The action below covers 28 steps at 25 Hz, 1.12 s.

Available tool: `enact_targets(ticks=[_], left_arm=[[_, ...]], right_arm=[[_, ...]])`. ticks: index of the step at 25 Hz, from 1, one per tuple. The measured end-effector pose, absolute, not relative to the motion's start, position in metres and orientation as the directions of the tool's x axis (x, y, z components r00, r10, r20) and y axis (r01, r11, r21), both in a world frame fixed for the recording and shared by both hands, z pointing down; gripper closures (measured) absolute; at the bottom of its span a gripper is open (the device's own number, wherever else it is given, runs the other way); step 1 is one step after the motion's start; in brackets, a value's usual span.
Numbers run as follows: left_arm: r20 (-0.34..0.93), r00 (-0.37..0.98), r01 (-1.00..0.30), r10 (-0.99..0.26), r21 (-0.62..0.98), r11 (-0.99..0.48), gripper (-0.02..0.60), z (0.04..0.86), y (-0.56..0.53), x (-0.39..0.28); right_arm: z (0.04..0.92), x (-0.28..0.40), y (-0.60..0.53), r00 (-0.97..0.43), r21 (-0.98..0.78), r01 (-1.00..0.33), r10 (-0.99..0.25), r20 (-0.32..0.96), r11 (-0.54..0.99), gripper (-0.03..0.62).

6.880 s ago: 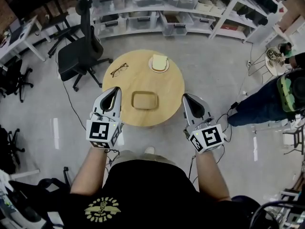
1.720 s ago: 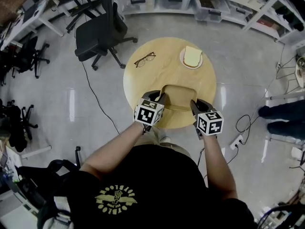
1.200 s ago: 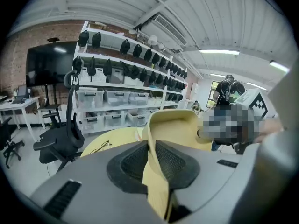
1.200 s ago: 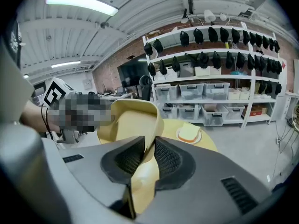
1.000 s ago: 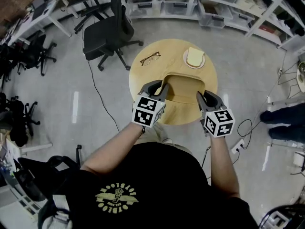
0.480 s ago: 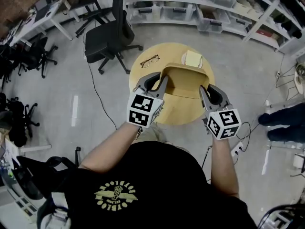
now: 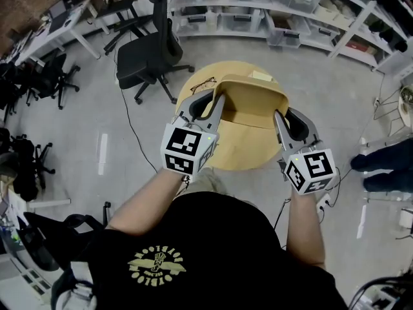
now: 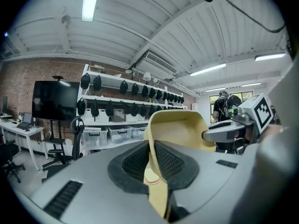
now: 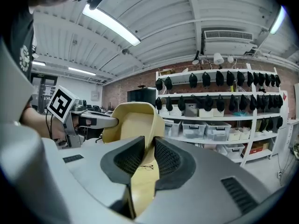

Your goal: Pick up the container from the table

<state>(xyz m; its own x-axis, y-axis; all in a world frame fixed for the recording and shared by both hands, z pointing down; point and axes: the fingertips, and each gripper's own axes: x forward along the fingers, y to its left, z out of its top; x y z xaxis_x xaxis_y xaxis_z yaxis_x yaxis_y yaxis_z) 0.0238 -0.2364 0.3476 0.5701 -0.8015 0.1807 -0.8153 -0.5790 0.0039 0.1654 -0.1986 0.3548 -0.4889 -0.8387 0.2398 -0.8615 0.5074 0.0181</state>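
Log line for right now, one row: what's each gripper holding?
container: held above round table | left gripper: shut on its left rim | right gripper: shut on its right rim | glasses: on table

No word or number can be read. A yellow winged emblem on the person's black shirt has lettering too small to make out. Above the emblem, the marker cube of the left tongs and the one of the right tongs bear black-and-white square patterns, not letters.
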Motion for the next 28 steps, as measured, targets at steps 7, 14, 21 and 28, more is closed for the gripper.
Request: enact_targets(ticks=[7, 14, 21, 28], left_arm=[[0.129, 0.568, -0.818, -0.813, -0.019, -0.575, 0.534, 0.322, -0.231, 0.023], [0.114, 0.574, -0.814, -0.811, -0.028, -0.580, 0.534, 0.313, -0.222, 0.028], [0.121, 0.577, -0.811, -0.808, -0.030, -0.584, 0.534, 0.316, -0.215, 0.027], [0.127, 0.577, -0.810, -0.807, -0.033, -0.585, 0.534, 0.318, -0.212, 0.022]], right_arm=[[0.333, 0.165, -0.194, -0.481, 0.054, -0.865, -0.854, 0.200, 0.499, 0.513], [0.328, 0.170, -0.187, -0.475, 0.056, -0.869, -0.859, 0.190, 0.493, 0.514], [0.331, 0.169, -0.180, -0.476, 0.047, -0.869, -0.858, 0.194, 0.492, 0.514], [0.334, 0.164, -0.177, -0.478, 0.046, -0.867, -0.855, 0.201, 0.496, 0.514]])
